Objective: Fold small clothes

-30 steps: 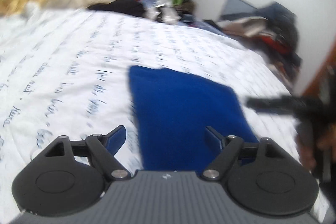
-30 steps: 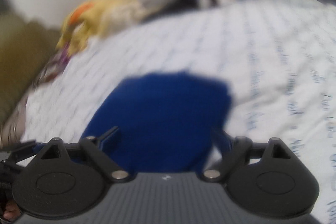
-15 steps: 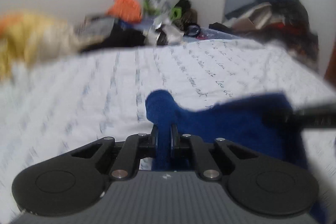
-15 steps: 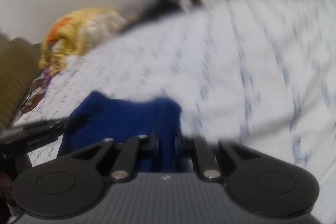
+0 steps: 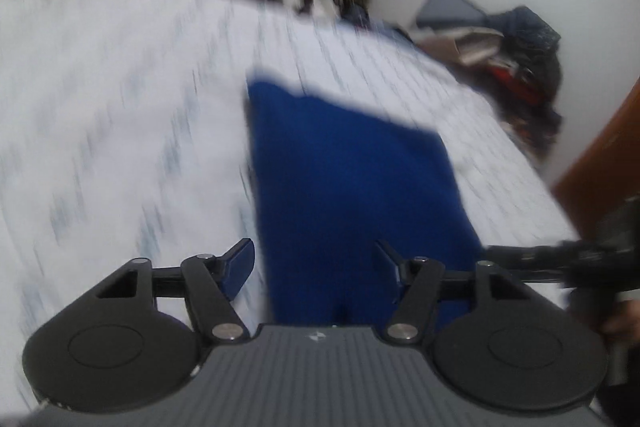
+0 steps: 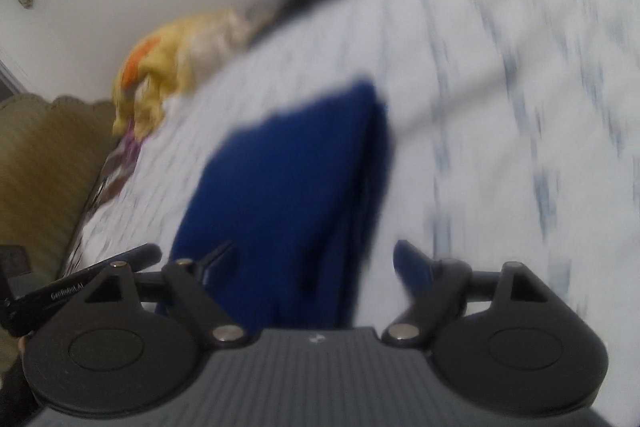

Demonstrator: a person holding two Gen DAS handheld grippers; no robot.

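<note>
Releasing a finished fold, the left gripper point(image 5: 316, 263) and right gripper point(image 6: 314, 265), jaws just spread, flank the blue cloth point(image 5: 348, 187) on the bed point(image 5: 120, 107); regripping likely follows.

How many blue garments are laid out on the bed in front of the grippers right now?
1. The blue garment lies flat on the white printed bedsheet, just ahead of both open grippers. The blurred piles at the bed's far edge may hide others.

Matt blue cloth garment point(image 5: 352, 187), printed cotton sheet point(image 5: 120, 107)
</note>
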